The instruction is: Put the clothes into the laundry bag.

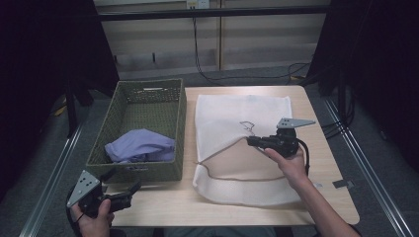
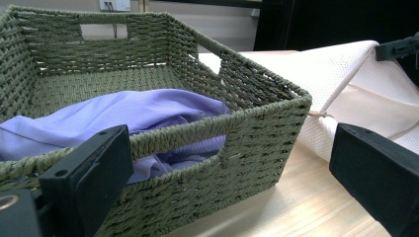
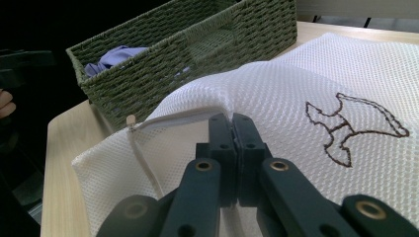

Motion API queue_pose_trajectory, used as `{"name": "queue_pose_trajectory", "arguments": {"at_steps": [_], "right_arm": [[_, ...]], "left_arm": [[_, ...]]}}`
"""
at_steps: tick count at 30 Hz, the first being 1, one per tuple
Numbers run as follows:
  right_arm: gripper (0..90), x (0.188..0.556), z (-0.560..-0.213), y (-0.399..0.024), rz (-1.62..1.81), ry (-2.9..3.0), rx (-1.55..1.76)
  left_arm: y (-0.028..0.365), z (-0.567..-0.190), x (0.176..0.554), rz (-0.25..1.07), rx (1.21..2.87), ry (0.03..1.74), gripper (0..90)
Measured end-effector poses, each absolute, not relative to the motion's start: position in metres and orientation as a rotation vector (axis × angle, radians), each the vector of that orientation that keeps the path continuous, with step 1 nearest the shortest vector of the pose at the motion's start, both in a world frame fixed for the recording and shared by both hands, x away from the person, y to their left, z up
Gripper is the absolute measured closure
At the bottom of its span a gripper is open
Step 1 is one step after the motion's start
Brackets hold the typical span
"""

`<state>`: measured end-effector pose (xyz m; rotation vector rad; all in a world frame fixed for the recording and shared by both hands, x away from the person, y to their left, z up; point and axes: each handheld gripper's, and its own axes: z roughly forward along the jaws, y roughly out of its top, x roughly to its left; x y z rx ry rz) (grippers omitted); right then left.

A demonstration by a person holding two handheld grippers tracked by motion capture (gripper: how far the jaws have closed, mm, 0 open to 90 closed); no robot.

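The white mesh laundry bag point(image 1: 237, 148) lies flat on the worktop point(image 1: 326, 197), just beside the green woven basket point(image 1: 143, 170) on that basket's right side, its long edge running parallel to the basket wall. A brown stitched emblem point(image 3: 353, 126) marks the bag's upper layer.

The right claw point(image 1: 253, 140) sits over the middle of the bag, pointing toward the basket. Its jaws are pressed together, pinching the upper mesh layer at the bag's open edge. The pinched layer is raised clear of the lower layer, forming a tent-shaped opening that faces the basket. The zipper edge point(image 3: 183, 116) of the bag runs from the jaws down to a small tan pull point(image 3: 131, 120) close to the basket's corner.

The left claw point(image 1: 129, 191) is held at the near front corner of the basket, apart from the bag. Its jaws stand wide with nothing between them, aimed at the basket's front wall.

A lilac garment point(image 1: 141, 145) lies bunched inside the basket, against the front wall.
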<state>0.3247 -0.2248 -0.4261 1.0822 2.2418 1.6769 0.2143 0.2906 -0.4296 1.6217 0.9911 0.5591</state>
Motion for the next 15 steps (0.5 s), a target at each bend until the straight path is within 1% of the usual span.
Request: {"name": "queue_pose_trajectory", "arguments": {"at_steps": [10,15], "right_arm": [[89.3,0.329,-0.420,-0.225,1.704,2.224,1.086],[89.3,0.333,-0.410,-0.226,1.712,2.199,1.082]], "left_arm": [[0.290,-0.430,0.215,0.562,1.620,0.997,3.0],[0.289,-0.430,0.214,0.568,1.627,0.997,3.0]]}}
